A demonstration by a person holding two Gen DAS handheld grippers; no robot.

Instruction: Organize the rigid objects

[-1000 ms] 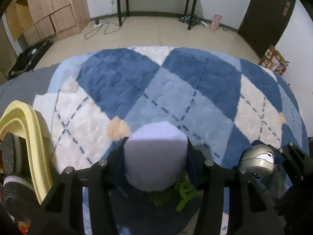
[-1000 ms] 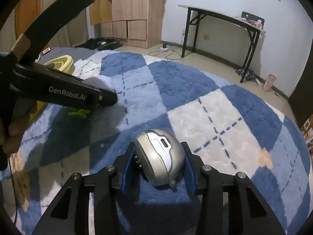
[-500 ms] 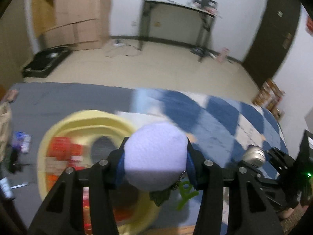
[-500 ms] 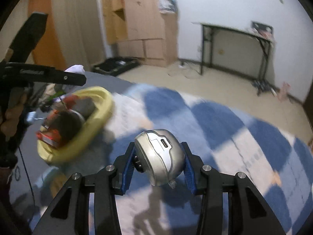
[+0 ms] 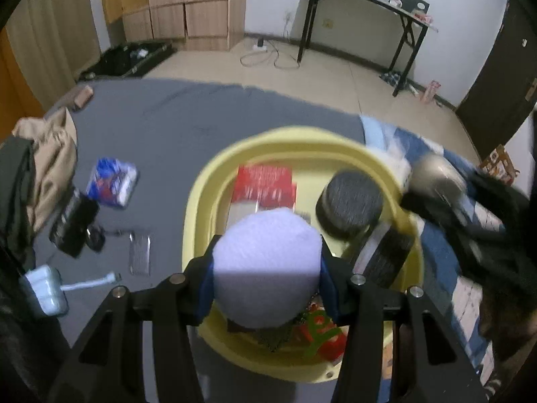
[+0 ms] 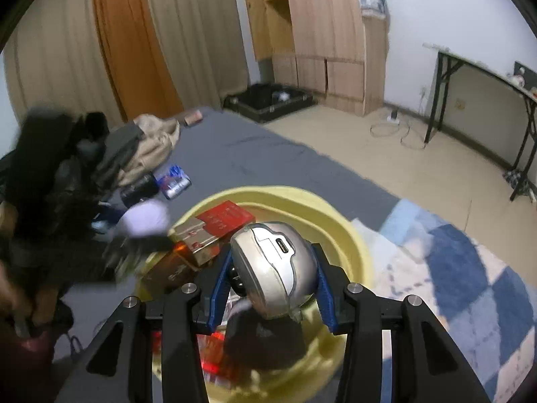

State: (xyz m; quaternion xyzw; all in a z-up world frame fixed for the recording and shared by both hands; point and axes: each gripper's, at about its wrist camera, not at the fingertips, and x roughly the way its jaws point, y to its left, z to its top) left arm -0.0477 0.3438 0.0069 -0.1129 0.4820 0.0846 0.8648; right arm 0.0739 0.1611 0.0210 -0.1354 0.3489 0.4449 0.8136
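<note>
Carry-to-bin step: left claw [image 5: 266, 268] clamped on the lilac ball [image 5: 266, 265], right claw [image 6: 273, 288] clamped on the silver gadget [image 6: 273, 268], both above the yellow basin [image 5: 302, 141]; next move probably called for lowering, then releasing inside.

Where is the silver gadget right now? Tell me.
The silver gadget is clamped in the right claw, over the yellow basin; in the left wrist view it shows at the basin's right rim.
</note>
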